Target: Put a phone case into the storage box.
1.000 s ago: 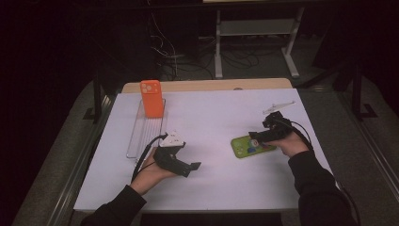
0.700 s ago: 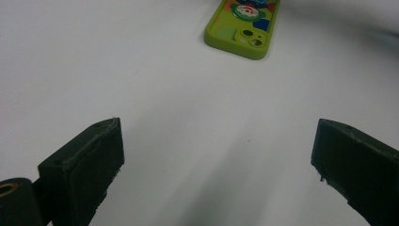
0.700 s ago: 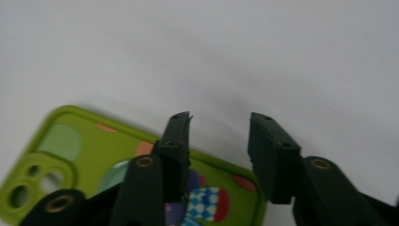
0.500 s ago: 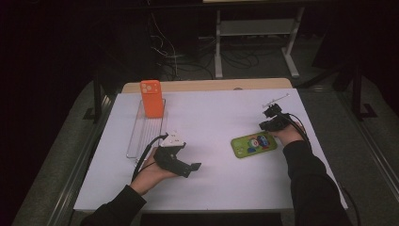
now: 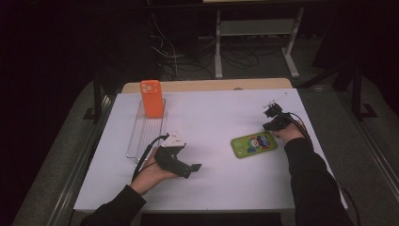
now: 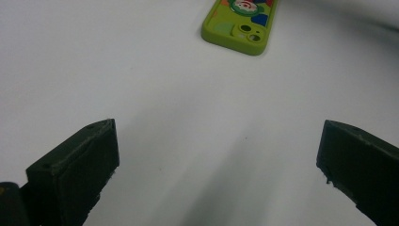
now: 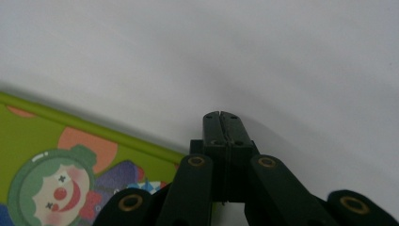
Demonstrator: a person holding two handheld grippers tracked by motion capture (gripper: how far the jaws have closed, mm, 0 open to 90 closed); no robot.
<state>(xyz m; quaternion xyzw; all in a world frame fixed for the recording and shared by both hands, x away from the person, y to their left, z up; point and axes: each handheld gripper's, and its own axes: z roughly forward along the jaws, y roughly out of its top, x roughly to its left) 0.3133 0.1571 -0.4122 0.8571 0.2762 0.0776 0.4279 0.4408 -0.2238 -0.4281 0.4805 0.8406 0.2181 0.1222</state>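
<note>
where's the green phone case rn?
In the high view the green phone case lies flat on the white table, right of centre, just beside the shut right gripper and well apart from the orange phone case standing in the clear rack.

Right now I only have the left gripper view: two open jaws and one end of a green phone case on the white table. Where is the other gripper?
Observer: The right gripper sits just beyond the green phone case, at its right end, jaws pressed together on nothing.
Operator: What is printed on the case?
Observer: A clown face with a red nose, seen in the right gripper view.
Operator: Anything else on the table?
Observer: An orange phone case stands upright in a clear rack at the far left.
</note>
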